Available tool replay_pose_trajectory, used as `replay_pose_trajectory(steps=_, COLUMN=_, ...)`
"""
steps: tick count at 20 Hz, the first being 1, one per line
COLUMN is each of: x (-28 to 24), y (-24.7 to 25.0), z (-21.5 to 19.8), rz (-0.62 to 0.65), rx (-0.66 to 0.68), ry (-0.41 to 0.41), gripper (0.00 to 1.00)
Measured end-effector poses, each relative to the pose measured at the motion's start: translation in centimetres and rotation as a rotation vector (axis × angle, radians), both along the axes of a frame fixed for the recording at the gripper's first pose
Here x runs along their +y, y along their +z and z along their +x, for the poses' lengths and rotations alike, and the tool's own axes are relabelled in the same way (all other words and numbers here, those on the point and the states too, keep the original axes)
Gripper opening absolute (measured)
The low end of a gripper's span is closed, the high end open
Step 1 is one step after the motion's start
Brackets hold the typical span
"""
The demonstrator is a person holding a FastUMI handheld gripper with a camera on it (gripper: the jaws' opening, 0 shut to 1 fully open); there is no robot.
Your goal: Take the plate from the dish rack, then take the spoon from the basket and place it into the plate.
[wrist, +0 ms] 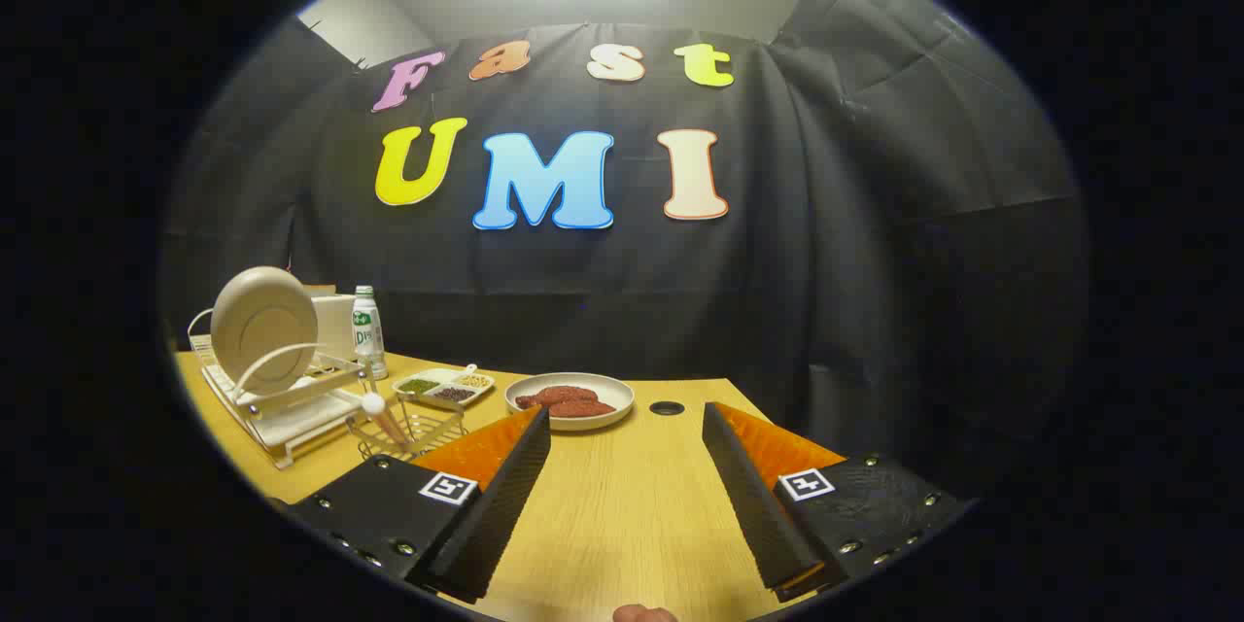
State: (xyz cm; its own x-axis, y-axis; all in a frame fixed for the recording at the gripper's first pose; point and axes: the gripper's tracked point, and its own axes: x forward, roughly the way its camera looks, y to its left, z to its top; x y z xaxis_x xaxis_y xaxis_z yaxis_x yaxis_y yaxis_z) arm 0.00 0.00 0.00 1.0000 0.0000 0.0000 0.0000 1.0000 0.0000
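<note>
My gripper (627, 428) has its fingers spread wide over bare table (622, 515), holding nothing, so nothing is done yet: the plate (264, 324) stands upright in the dish rack (292, 398) at left, the spoon (381, 416) in the wire basket (413, 430) beside it.

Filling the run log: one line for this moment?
gripper open, holding nothing | plate upright in dish rack | spoon in basket

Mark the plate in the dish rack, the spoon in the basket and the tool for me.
plate (264, 323), gripper view: middle of its upright back face.
spoon (374, 404), gripper view: its round handle end above the wire basket.
tool (627, 437), gripper view: midway between the open fingertips.
</note>
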Motion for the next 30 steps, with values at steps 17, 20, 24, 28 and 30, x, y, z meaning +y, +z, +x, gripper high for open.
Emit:
replay_pose_trajectory(steps=17, x=12.6, y=21.6, z=-2.9, rz=0.026, rx=-0.052, ry=-0.001, gripper=0.97)
replay_pose_trajectory(steps=20, x=15.3, y=22.3, z=-2.5, rz=0.041, rx=-0.031, ry=0.025, gripper=0.97)
replay_pose_trajectory(steps=24, x=19.1, y=22.8, z=-1.6, rz=0.036, rx=-0.004, ry=0.075, gripper=0.97)
replay_pose_trajectory(steps=28, x=23.5, y=21.6, z=-0.7, rz=0.047, rx=0.099, ry=0.142, gripper=0.97)
replay_pose_trajectory(steps=30, x=25.6, y=20.2, z=-0.2, rz=0.061, rx=0.188, ry=0.175, gripper=0.97)
